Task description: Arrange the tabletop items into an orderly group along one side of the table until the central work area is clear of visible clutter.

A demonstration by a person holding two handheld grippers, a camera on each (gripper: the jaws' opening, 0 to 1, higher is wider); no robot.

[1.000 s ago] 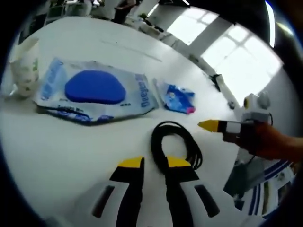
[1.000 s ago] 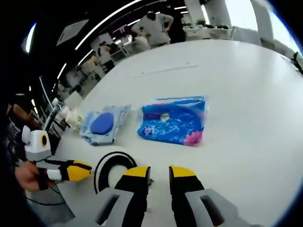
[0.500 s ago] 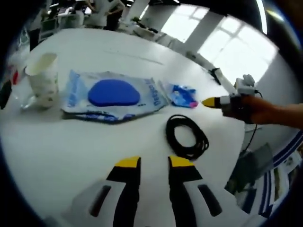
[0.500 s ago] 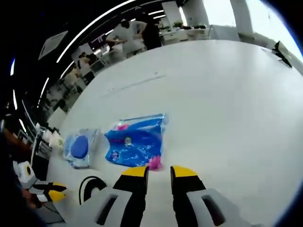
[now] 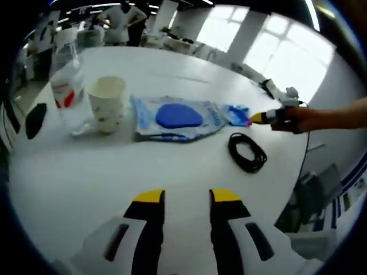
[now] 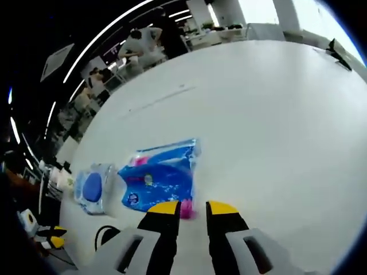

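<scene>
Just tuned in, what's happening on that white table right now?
A person is tidying a white table with two handheld grippers. The right gripper, open, is closing in on the near edge of a small blue printed packet. The left gripper hangs open above bare tabletop, holding nothing. A clear water bottle, white paper cup, large wipes pack with a blue lid and coiled black cable lie roughly in a row.

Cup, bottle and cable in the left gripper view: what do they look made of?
Cup: looks like paper, matte off-white with a faint print. Bottle: clear, glossy plastic by its see-through wall, with a red label. Cable: black and coiled, probably rubber- or plastic-sheathed; too small to tell more.
</scene>
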